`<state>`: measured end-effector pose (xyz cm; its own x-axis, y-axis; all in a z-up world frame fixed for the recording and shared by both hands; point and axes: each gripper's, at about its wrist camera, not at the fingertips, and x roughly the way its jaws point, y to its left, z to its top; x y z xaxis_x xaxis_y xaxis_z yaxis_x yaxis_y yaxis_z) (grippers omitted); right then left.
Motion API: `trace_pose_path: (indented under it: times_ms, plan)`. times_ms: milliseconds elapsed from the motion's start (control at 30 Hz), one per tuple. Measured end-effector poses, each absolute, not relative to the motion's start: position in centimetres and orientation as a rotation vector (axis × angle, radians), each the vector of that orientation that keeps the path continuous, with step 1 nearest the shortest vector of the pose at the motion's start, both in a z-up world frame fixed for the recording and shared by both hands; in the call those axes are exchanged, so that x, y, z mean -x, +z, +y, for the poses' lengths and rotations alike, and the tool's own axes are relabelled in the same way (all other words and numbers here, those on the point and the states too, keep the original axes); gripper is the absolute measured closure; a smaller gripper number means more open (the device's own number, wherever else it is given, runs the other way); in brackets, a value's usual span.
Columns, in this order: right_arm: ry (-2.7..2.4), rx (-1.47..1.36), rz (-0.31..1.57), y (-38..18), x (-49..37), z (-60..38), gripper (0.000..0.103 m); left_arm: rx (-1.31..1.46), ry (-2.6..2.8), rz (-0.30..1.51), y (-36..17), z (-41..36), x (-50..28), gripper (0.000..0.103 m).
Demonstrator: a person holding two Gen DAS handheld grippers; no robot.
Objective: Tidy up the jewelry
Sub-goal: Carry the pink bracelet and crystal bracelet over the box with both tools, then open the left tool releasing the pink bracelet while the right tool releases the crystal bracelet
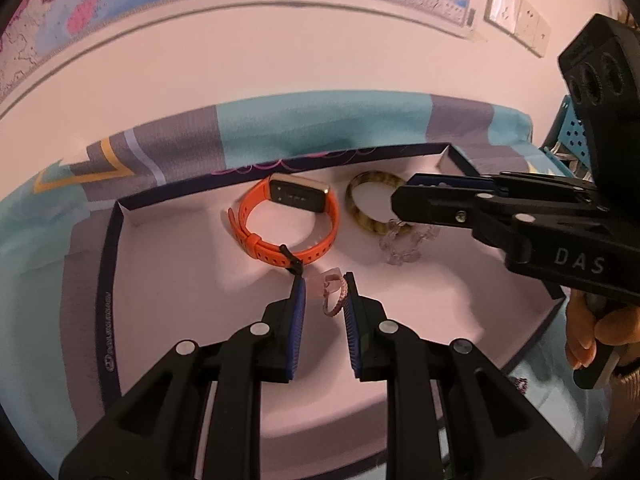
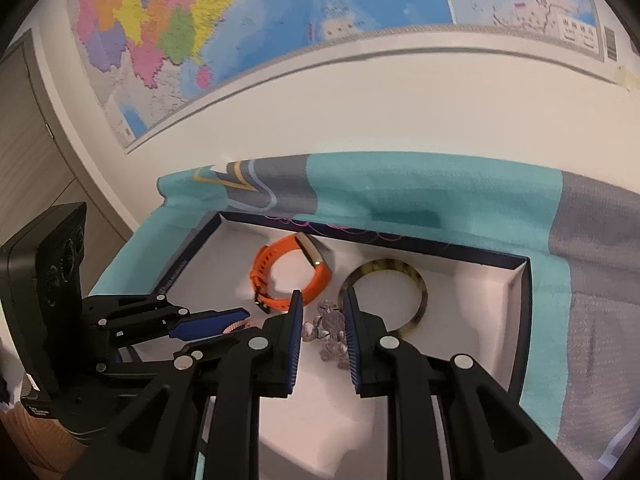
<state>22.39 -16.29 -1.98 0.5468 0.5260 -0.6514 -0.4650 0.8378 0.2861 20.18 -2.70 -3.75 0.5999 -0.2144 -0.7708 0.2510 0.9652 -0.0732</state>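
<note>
A shallow white box with a dark rim [image 1: 108,264] lies on a teal and grey cloth. In it lie an orange smartwatch [image 1: 288,216], a tortoiseshell bangle [image 1: 360,208] and a clear bead bracelet [image 1: 404,244]. My left gripper [image 1: 324,296] is open, its jaws either side of a small pink ring [image 1: 336,300]. My right gripper [image 2: 322,312] is open just above the bead bracelet [image 2: 332,336], with the bangle [image 2: 416,292] to its right and the watch [image 2: 280,276] to its left. The left gripper shows at the left in the right wrist view [image 2: 224,326].
A wall map [image 2: 280,20] hangs behind the table. A wall socket panel [image 1: 516,16] is at the upper right. A teal perforated rack [image 1: 572,132] stands past the box's right end. The cloth [image 2: 440,200] covers the tabletop.
</note>
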Motion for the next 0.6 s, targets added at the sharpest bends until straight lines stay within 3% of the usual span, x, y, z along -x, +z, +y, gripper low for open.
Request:
trace_pose_path:
  times_ms: [400,600]
  plan:
    - [0.557,-0.094,0.812,-2.9,-22.7,-17.1,0.080,-0.021,-0.250,0.912,-4.4,-2.7,-21.3,0.083]
    - [0.542,-0.117,0.798,-2.4,-22.0,-18.1,0.080,-0.024,-0.240,0.893,-3.8,-2.5,-20.7,0.066]
